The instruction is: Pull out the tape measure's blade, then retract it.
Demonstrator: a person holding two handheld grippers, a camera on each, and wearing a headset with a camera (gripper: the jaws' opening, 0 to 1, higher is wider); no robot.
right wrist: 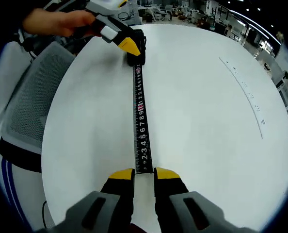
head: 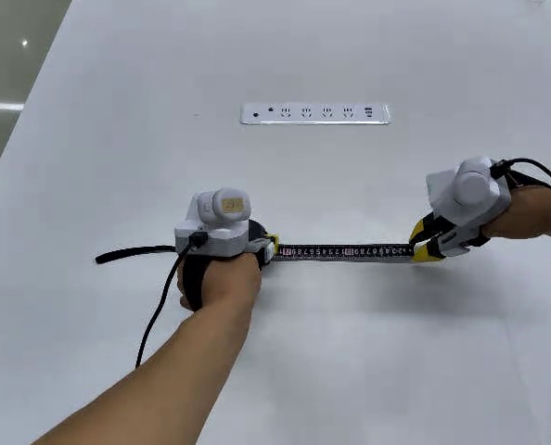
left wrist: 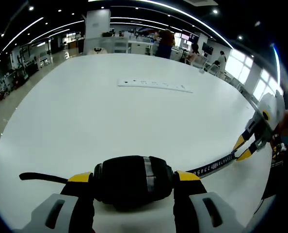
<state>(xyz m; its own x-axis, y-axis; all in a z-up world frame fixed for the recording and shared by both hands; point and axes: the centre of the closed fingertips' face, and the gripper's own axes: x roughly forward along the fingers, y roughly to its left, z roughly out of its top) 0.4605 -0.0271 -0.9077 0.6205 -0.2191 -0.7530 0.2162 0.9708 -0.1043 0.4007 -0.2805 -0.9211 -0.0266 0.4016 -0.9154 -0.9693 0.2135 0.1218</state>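
The case (left wrist: 129,188) is clamped by the left gripper (left wrist: 134,176). The blade (right wrist: 140,116), stretched rightward, is pinched by the right gripper (right wrist: 144,174).

The left gripper (head: 260,247) lies low on the table and points to the right. The left hand (head: 222,283) wraps around its back end, and the bare left forearm (head: 155,380) comes up from the bottom of the head view. Its two yellow-tipped jaws stand wide apart and press on both sides of the tape measure's case (left wrist: 134,170). The right gripper (head: 422,243) points back at the left one. The right hand (head: 535,213) holds it from the far right. Its jaws sit close together - they pinch the end of the blade (right wrist: 140,121).
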